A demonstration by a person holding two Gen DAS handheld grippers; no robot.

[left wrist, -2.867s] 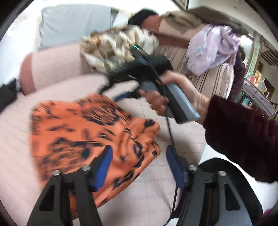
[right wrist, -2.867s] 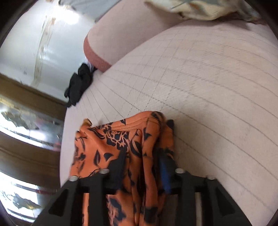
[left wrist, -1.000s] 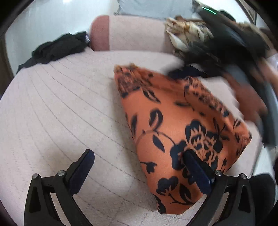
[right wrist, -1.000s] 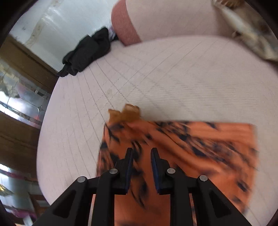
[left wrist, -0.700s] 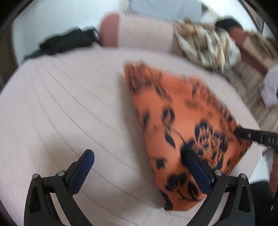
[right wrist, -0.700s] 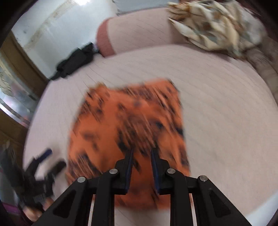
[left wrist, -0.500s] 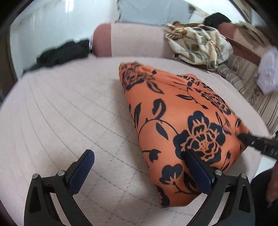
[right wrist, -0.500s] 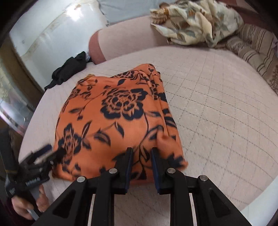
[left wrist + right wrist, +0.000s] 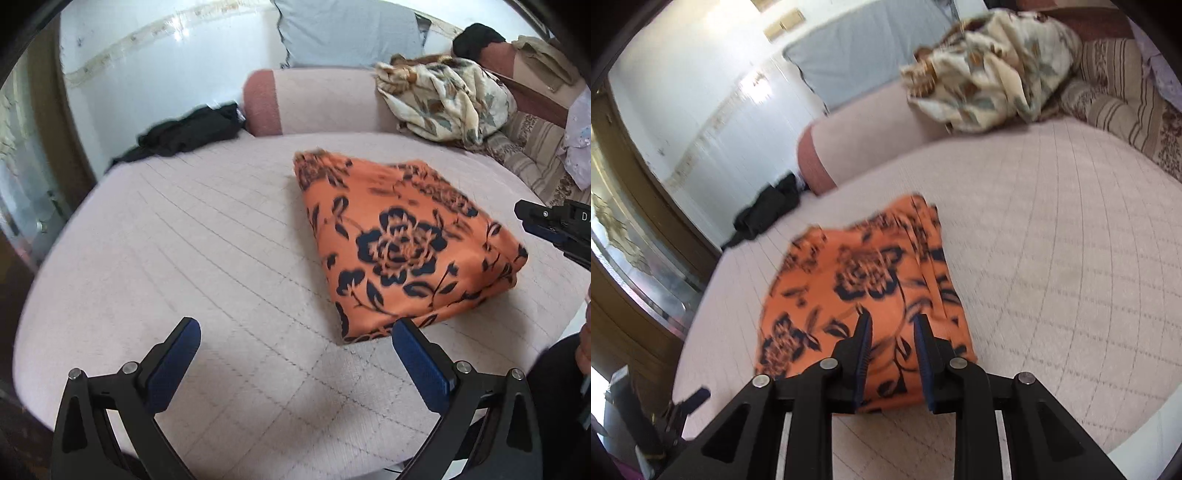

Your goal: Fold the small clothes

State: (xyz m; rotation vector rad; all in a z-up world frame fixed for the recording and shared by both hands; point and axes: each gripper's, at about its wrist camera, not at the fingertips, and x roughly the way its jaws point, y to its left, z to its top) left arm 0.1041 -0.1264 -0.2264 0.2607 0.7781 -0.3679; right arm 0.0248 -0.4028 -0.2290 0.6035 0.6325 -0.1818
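The orange cloth [image 9: 402, 243] with dark flowers lies folded flat on the bed [image 9: 184, 258]. Both grippers' jaws are released, holding nothing; the right gripper's [image 9: 892, 325] jaws have just been opening.

An orange floral garment [image 9: 402, 243] is seen folded on the quilted bed [image 9: 184, 258]. The left gripper [image 9: 295, 354] is held wide apart above bare quilt, nothing between its jaws. The right gripper [image 9: 554, 225] is glimpsed at the right edge.
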